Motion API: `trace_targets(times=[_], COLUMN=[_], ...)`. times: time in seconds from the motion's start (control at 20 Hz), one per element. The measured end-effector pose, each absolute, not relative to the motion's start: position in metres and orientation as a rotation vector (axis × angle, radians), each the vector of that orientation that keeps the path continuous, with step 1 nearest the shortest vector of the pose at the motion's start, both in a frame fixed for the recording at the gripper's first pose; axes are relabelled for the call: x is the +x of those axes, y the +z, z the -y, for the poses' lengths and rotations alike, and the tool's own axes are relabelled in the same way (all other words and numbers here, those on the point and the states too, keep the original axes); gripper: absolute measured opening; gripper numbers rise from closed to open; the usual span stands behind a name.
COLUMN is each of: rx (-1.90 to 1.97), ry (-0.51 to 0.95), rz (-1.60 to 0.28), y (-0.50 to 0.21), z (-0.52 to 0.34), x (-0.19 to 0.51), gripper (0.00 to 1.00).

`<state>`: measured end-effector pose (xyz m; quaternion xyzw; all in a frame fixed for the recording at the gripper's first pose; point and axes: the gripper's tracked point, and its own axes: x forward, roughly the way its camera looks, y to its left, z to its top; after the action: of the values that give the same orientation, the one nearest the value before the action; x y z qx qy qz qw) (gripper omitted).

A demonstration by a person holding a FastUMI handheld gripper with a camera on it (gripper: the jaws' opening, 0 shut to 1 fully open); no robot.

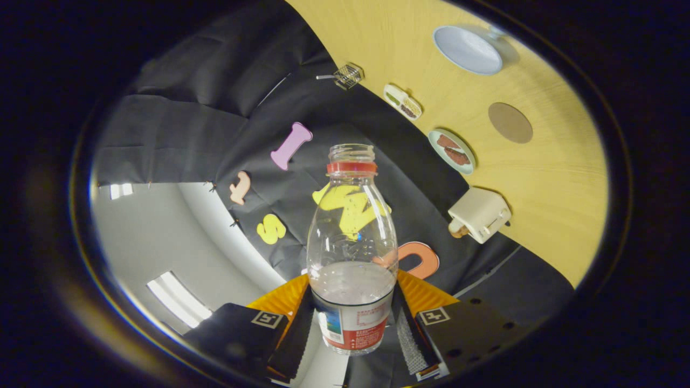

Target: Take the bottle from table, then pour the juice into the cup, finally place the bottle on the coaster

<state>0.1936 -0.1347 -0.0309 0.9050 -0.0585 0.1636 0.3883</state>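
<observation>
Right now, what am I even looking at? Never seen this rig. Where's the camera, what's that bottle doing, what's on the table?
There is no robot arm here. A person holds a two-finger gripper by hand, and a fisheye camera rides on it, looking forward along the fingers. That is why the picture is round and the room looks tilted.

The two fingers press on the lower part of a clear bottle, so it is held. Its cap is off and some pale juice sits in the bottom.

Beyond the bottle, the wooden table appears tipped because the gripper is rotated. On it lie a white cup, a round brown coaster, a small plate of food, an oblong dish, a wire basket and a toaster.
</observation>
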Motion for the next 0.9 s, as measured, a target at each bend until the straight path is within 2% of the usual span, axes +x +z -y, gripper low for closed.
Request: trace_targets(times=[0.45, 0.9], rx=[2.327, 1.574], ry=[0.365, 0.301], rz=[0.147, 0.046], y=[-0.054, -0.055], z=[0.146, 0.100], x=[0.200, 0.205], gripper=[0.76, 0.76])
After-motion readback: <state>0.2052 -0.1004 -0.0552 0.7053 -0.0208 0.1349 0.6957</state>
